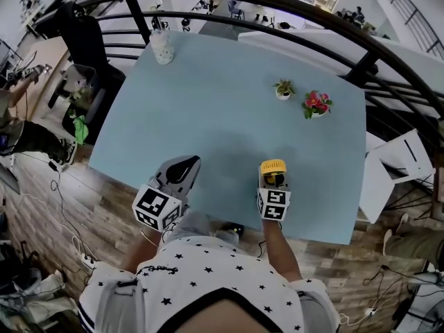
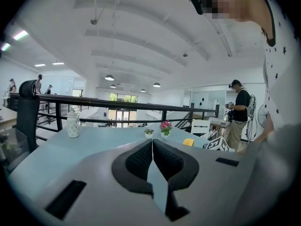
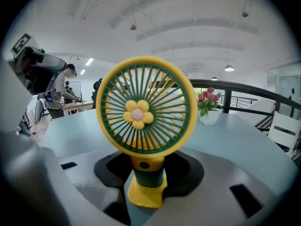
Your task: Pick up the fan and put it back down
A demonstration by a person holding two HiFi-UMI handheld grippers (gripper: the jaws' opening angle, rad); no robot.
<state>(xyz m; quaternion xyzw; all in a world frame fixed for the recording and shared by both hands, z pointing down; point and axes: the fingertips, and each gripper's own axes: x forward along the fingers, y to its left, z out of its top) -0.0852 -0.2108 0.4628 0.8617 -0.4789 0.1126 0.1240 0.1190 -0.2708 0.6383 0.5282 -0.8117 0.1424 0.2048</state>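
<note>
A small yellow and green fan (image 3: 146,107) with a flower at its hub stands upright on the pale blue table (image 1: 229,123), close to the near edge. In the head view its yellow head (image 1: 272,166) shows just in front of my right gripper (image 1: 273,177). In the right gripper view the right gripper (image 3: 146,173) has its black pads against both sides of the fan's green stem, with the yellow foot low between the jaws. My left gripper (image 1: 183,166) rests to the left of the fan, apart from it. It is shut (image 2: 152,145) with nothing in it.
A white jar (image 1: 162,47) stands at the table's far left corner. A small potted plant (image 1: 283,89) and a pot of pink flowers (image 1: 316,104) sit at the far right. A black railing (image 1: 277,5) curves behind the table, and a white chair (image 1: 406,155) is to the right.
</note>
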